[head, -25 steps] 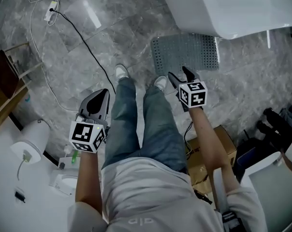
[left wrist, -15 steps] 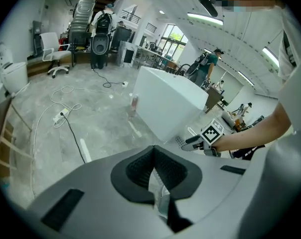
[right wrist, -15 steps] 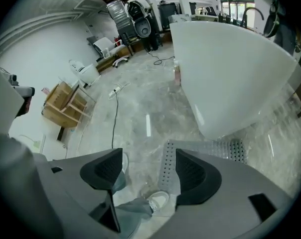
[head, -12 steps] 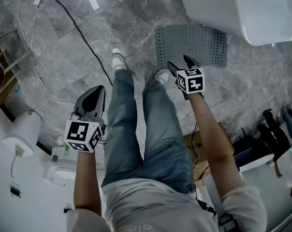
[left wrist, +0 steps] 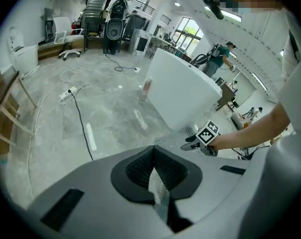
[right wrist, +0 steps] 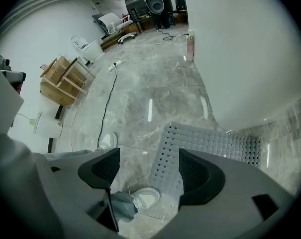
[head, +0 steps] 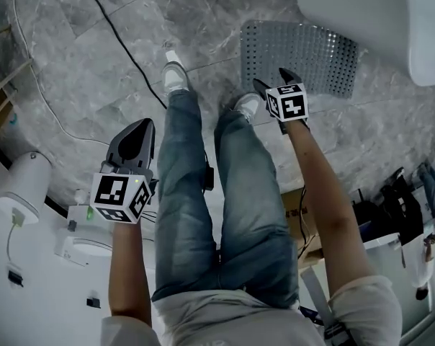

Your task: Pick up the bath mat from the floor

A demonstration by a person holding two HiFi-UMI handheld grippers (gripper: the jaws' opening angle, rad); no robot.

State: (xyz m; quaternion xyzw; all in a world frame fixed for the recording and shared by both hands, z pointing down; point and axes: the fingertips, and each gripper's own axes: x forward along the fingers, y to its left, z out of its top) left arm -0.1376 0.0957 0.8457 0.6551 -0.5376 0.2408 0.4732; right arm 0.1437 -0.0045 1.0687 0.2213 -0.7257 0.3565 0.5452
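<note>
Right gripper (head: pixel 271 79) — jaws spreading, nothing between the pads. The grey perforated rubber bath mat (head: pixel 304 52) lies flat on the marbled grey floor (head: pixel 95 63) just ahead of their tips, beside the white tub (head: pixel 361 9). Left gripper (head: pixel 140 127) — jaws pressed together, empty, well apart from the mat.

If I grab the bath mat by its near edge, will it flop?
Probably flops: the bath mat looks thin and lies flat on the floor. Likely light, since holes cover it. Its far edge lies close to the white tub, so it may catch.
</note>
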